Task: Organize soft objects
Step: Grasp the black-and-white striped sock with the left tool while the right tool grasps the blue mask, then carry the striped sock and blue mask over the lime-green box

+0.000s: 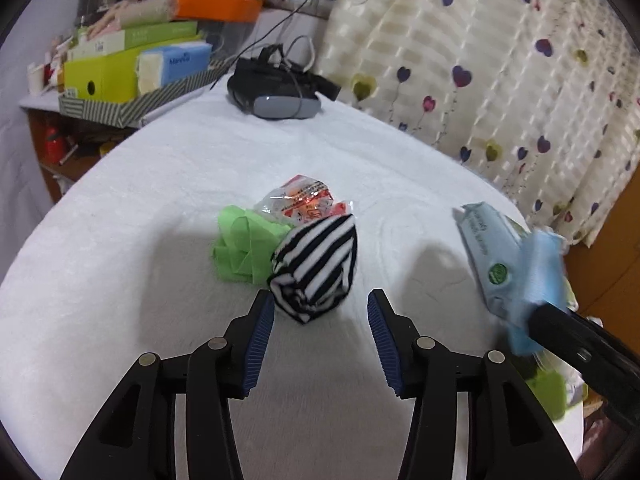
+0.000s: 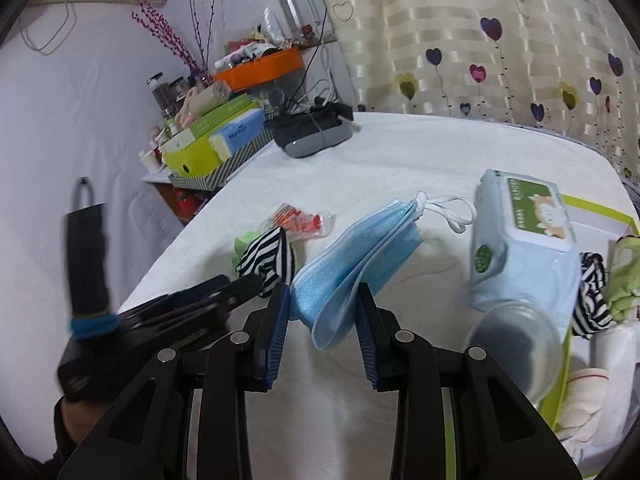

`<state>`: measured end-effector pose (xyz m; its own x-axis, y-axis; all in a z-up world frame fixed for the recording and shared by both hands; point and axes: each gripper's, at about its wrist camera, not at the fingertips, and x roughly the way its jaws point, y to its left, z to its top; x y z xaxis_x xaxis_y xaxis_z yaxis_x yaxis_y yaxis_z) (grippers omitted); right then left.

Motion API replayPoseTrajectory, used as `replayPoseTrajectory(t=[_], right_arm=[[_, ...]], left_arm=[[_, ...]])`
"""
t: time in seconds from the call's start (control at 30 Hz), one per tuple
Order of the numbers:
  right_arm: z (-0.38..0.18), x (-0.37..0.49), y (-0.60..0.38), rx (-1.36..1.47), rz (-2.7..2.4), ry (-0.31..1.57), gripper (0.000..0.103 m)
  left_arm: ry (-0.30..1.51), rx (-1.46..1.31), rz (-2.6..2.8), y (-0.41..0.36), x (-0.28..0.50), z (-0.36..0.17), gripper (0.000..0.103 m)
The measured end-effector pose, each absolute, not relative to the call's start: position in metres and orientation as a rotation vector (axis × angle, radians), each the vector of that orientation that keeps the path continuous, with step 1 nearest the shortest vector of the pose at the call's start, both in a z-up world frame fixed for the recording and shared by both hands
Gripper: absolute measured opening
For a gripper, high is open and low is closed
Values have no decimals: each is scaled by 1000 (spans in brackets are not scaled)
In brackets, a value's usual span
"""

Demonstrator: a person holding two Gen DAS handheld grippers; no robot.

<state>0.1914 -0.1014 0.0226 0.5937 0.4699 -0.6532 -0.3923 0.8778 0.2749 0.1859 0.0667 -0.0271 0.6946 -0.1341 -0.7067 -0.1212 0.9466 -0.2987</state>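
A wide bench (image 1: 160, 200) draped in a white textured cloth carried the soft things, and at its right edge stood a lime-green-rimmed white box (image 2: 592, 216) that already held a second striped bundle, pale green cloth and a white rolled item, so it looked to be the collecting place. Leaning at that box's near side was a pale blue soft pack of wet wipes with a green label (image 2: 520, 248), apart from the middle cluster. Next in size, a folded stack of light blue disposable face masks with white ear loops (image 2: 360, 256) sat between the fingers of the right gripper (image 2: 323, 308); the pads pressed its lower folds from both sides, so the fingers were grasping it, though whether it was lifted clear of the cloth could not be told. Mid-bench lay a crumpled bright green cloth (image 1: 240, 248), touching a rolled black-and-white striped sock bundle (image 1: 316, 264), with a small clear plastic packet printed in orange and red (image 1: 304, 200) just behind both. The left gripper (image 1: 321, 312) hovered with its fingers spread wide and released, the left pad just beside the striped bundle's near end and the right pad apart from it. The step in hand appeared to be carrying the masks toward the box while the left side lined up on the striped bundle. The next move probably called for swinging the masks right over the rim without nudging the wipes, and for the left fingers to advance until the bundle sat squarely between them before squeezing, since the soft roll could slip or unroll under an off-centre pinch.
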Motion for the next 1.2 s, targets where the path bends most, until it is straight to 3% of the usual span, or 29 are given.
replayPoseTrajectory(t=[0.2,0.33,0.43,1.2], right_arm=[[25,192,-113,123,500,773,34],[24,193,-116,126,500,772,34],[25,190,-119,131,499,767,34],[51,86,-197,145,407,654,34]], left_arm=[[803,-323,18,63,201,-30,46],[813,-312,14,61,205,-33,15],[811,-305,11,60,201,-32,9],[684,-278,-143,-2,77,22,7]])
